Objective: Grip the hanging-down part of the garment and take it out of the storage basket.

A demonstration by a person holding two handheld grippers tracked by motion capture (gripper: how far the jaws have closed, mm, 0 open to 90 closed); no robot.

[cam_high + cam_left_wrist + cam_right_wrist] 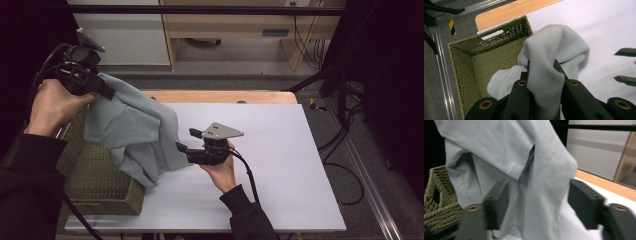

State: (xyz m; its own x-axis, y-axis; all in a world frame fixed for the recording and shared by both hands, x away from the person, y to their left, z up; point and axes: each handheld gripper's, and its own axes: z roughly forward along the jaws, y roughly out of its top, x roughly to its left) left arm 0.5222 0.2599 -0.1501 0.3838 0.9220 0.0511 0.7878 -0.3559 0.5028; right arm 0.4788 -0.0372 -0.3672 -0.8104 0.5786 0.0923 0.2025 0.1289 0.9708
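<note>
High view: the person's left hand (50, 102) is holding the left gripper (102, 90) raised above the basket (95, 175), which is sitting at the left edge of the white table (280, 165). The gripper is pinching the top of a grey shirt (132, 132). The shirt is hanging down from it, partly over the basket's right rim and partly onto the table just beside the basket. The right hand (222, 167) is holding the right gripper (184, 141) low over the table, right of the basket, w/ its jaws pointing at the hanging shirt. The jaws are spread, and their tips are touching or almost touching the cloth; I cannot tell which.

Left gripper view: the left gripper (541, 75) is looking down into the basket (461, 65). Its two jaws are pressing on a thick fold of the shirt (554, 47) between them. Part of the shirt is lying inside the basket, near its right wall. The rest is bulging over the table (599, 22), right of the basket. Two dark jaw tips of the other gripper (625, 65) are showing at the right edge, apart from each other.

Right gripper view: the right gripper (537, 203) is standing open, w/ the shirt (499, 147) hanging in front and going down between the jaws. The jaws are not pressing it. The basket (439, 202) is at the lower left, behind the shirt, and a hem w/ stitching is visible above the left jaw.
</note>
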